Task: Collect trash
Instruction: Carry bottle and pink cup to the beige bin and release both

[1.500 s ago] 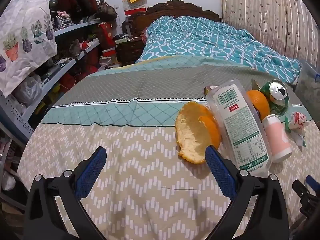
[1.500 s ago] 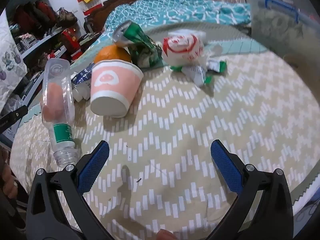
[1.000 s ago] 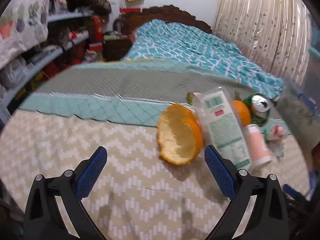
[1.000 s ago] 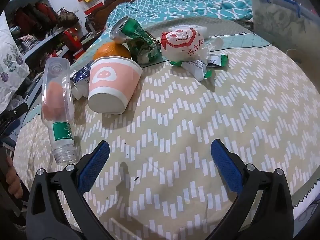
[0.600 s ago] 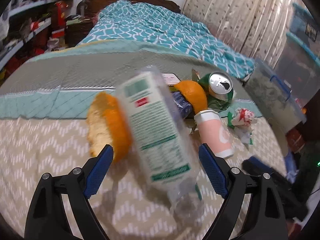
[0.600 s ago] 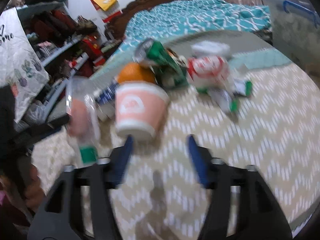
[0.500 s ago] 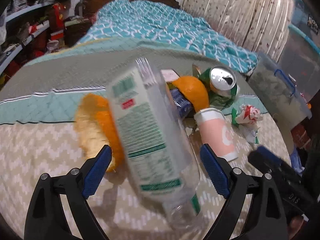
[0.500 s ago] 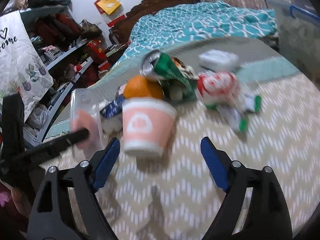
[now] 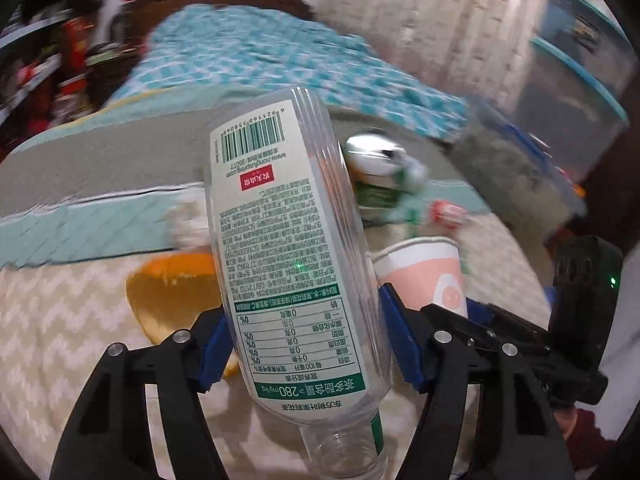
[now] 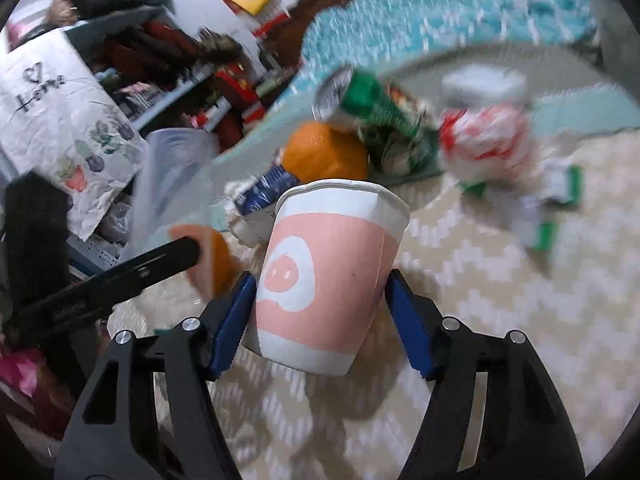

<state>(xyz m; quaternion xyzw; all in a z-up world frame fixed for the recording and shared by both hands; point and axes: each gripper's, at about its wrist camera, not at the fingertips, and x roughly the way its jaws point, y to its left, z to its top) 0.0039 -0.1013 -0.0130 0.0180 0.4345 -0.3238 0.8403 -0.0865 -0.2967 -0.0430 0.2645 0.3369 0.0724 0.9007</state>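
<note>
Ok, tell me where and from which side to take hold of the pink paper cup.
Grip the pink paper cup across its lower wall near the base, coming from the base end with one finger on each side. It lies tipped with its open rim pointing away, and the narrower, closed base should crush less than the rim. The right tool already straddles that part; contact is unclear.

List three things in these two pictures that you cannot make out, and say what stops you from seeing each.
- Left view: whether the bottle has a cap; the bottom edge cuts off its mouth.
- Left view: most of the orange peel; the bottle covers it.
- Right view: the print on the red and white wrapper; motion blur.
- Right view: whether the right gripper touches the paper cup; the cup hides the contact.
</note>
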